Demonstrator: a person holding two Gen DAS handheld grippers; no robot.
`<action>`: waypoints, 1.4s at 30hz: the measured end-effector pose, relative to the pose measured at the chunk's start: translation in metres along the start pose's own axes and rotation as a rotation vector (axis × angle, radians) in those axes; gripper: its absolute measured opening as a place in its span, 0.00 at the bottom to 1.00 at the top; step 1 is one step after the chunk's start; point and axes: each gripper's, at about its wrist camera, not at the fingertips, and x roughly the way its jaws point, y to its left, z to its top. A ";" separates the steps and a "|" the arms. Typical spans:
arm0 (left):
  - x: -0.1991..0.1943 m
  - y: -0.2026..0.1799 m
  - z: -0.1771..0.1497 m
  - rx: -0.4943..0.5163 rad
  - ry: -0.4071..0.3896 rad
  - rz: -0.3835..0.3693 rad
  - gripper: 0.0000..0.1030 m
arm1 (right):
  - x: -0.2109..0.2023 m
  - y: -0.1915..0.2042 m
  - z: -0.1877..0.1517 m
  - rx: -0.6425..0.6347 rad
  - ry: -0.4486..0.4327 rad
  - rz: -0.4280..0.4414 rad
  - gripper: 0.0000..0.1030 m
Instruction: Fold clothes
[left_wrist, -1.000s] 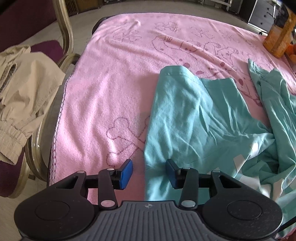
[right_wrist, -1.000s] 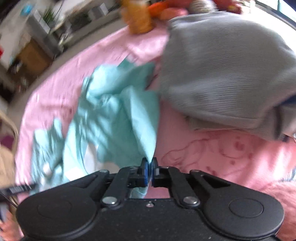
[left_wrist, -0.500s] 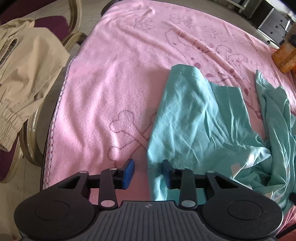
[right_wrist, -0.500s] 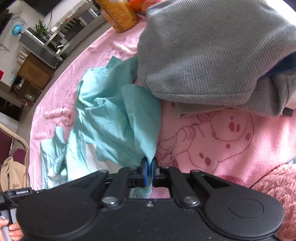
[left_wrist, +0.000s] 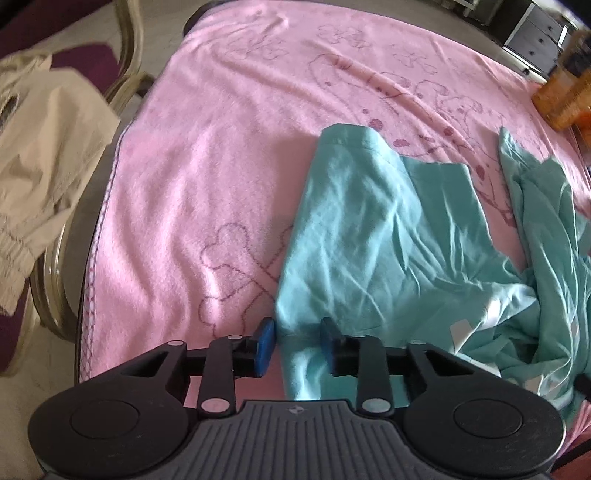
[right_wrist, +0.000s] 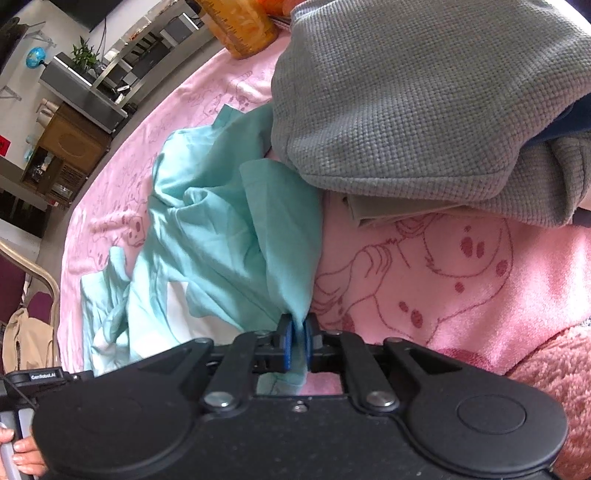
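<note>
The teal garment (left_wrist: 388, 236) lies rumpled on the pink blanket (left_wrist: 207, 177), its near left edge running between the fingers of the left gripper (left_wrist: 297, 347). Those jaws are closing on that hem, a visible gap remaining, so the pads do not yet press — likely to secure one corner for the fold. A second ago they stood much wider.

In the right wrist view, the right gripper (right_wrist: 298, 341) holds another edge of the teal garment (right_wrist: 229, 236) between its pads, yet its jaws are opening (earlier they were pressed tight), and the grey knitted pile (right_wrist: 424, 92) looms closer than before — the gripper has sunk toward the blanket.
</note>
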 end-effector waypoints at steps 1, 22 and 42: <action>-0.001 0.000 -0.001 -0.001 -0.010 0.003 0.04 | 0.002 0.001 0.000 -0.004 0.005 -0.004 0.14; -0.097 0.053 -0.004 -0.369 -0.240 -0.350 0.03 | -0.104 0.012 0.023 0.173 -0.202 0.318 0.03; -0.324 0.053 -0.027 -0.360 -0.737 -0.333 0.03 | -0.288 0.098 0.080 -0.131 -0.648 0.388 0.03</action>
